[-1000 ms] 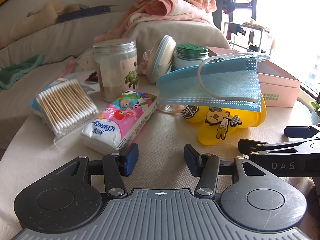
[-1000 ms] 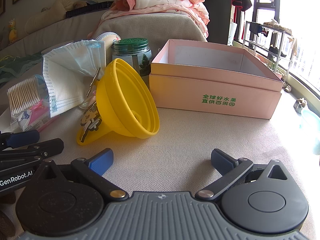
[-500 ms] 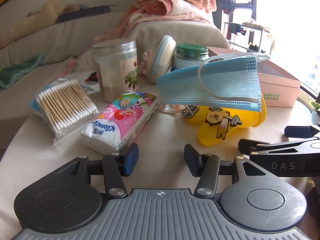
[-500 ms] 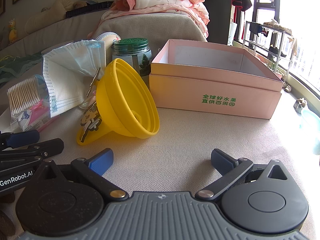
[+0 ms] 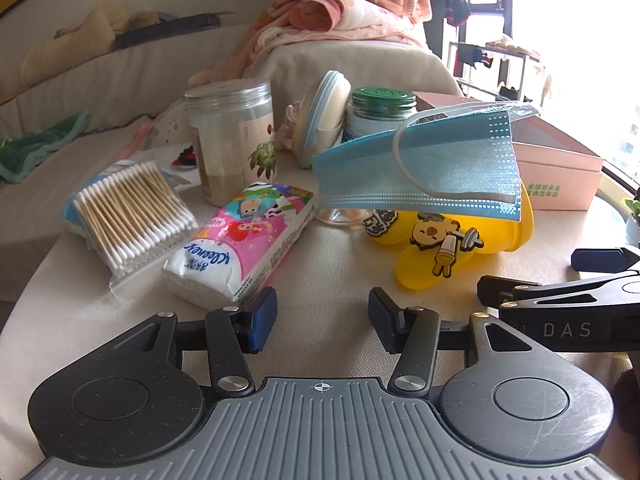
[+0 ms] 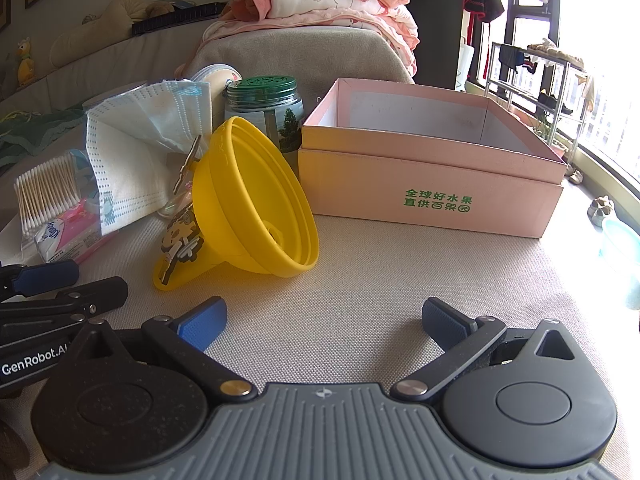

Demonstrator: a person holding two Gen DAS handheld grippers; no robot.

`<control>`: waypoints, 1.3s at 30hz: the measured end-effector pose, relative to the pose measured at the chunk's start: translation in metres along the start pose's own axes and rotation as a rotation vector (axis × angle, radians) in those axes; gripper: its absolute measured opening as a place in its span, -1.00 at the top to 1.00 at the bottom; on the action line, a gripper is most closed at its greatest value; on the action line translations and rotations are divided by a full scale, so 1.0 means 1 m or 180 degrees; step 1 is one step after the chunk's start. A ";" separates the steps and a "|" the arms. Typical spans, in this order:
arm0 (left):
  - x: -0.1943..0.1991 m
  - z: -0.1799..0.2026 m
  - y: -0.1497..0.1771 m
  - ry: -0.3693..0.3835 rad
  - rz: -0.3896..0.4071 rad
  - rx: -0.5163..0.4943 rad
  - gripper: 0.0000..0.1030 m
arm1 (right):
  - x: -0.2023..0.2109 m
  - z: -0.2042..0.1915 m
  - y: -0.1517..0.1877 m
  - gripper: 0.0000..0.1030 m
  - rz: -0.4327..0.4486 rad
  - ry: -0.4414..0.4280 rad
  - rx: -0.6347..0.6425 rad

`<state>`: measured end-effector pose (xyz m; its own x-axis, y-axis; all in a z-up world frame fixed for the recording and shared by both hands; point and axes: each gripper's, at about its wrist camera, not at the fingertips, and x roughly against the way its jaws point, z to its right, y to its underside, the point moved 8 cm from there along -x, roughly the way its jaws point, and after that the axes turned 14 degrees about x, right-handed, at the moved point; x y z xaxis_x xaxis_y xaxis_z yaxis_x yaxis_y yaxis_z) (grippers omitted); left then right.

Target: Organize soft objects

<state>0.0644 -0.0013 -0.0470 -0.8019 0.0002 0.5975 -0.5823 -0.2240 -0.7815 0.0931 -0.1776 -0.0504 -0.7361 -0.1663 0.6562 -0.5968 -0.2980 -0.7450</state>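
Left wrist view. Left tool (image 5: 322, 312): jaws partly apart, nothing between them, low over the worktop (image 5: 332, 248). Tissue pack (image 5: 240, 244): lying flat just ahead of the left-side pad, unmoved from the clutter. Cotton swab packet (image 5: 128, 212): beside the tissue pack, to its left. Blue face mask (image 5: 420, 168): draped over the yellow funnel (image 5: 460, 248). Two jars behind.

Right wrist view. Right tool (image 6: 324, 320): jaws spread wide, empty, over bare worktop. Pink box (image 6: 432, 168): open, interior appears empty as far as visible. Funnel lies on its side just left of the box; mask against it.

Status, judged: nothing soft sorted yet; mask, tissue pack and swabs all remain to be gathered, probably into the box.
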 end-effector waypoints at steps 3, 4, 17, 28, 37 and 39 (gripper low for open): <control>0.000 0.000 0.000 0.0000 0.0000 -0.0001 -0.10 | 0.000 0.000 0.000 -1.00 0.0000 0.0000 0.0000; 0.000 0.000 0.000 0.0001 0.0000 0.0000 -0.10 | 0.000 0.000 0.000 -1.00 0.0000 0.0000 0.0000; 0.002 0.001 0.001 -0.0010 0.0003 -0.0016 -0.10 | 0.000 0.000 0.000 -1.00 0.0000 0.0000 0.0000; 0.002 0.001 0.001 -0.0010 0.0003 -0.0016 -0.10 | 0.000 0.000 0.000 -1.00 0.0000 0.0000 0.0000; 0.003 0.000 0.000 0.0108 -0.0017 0.0023 -0.05 | -0.002 0.004 -0.004 -1.00 -0.0126 -0.0265 0.0161; 0.006 0.000 0.000 0.0319 -0.0094 0.0071 -0.05 | -0.006 0.010 -0.011 -1.00 -0.0279 -0.0401 0.0264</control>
<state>0.0596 -0.0012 -0.0436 -0.7945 0.1043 0.5983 -0.6036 -0.2441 -0.7590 0.1074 -0.1831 -0.0449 -0.6333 -0.2511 0.7320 -0.6248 -0.3921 -0.6751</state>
